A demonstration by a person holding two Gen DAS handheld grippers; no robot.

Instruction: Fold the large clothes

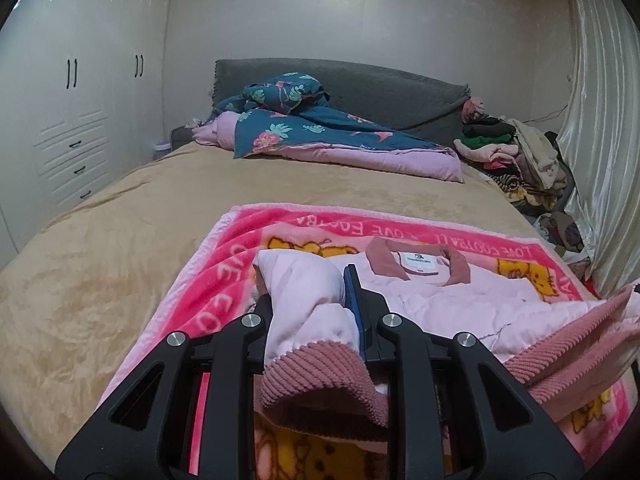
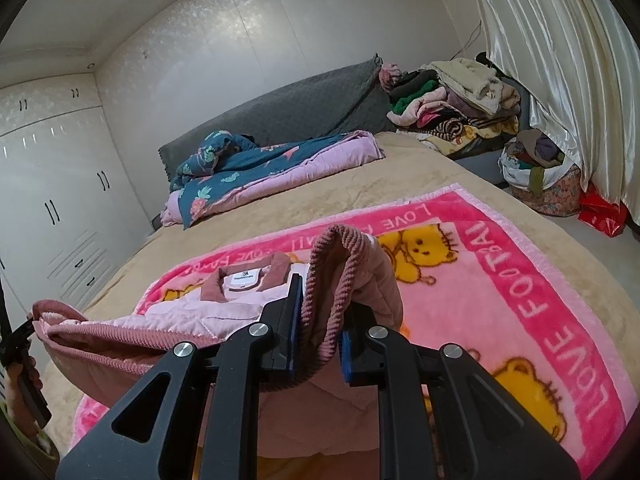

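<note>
My left gripper is clamped tight on the left end of the jacket's bottom hem, with a wad of pale pink quilting and the ribbed rose-coloured band bunched up between the pads, and that's the thing everything hangs on right now: the hem is lifted and stretched crosswise between my two hands, while the collar lies straight ahead of both claws, further up the bed. So the jacket runs lengthwise away from me, collar far, hem near, and I reckon the next move is to carry the hem forward over the body toward the collar. Neither hand looks nearer to it than the other, they're pretty much level, which is what I'd want for a straight fold. The body of the jacket rests flat on the bright pink cartoon blanket, which is spread on the tan bed cover; only the near part hangs from my grip. It's a puffy, padded thing, light pink with darker corduroy-like trim at collar and hem, white label showing inside the neck, so it's lying open side up as far as I can tell. Over on the right, my right gripper is likewise shut hard on the ribbed hem, which loops up over the fingers. Thick fabric, so I expect it'll fold bulky and want to spring back.
</note>
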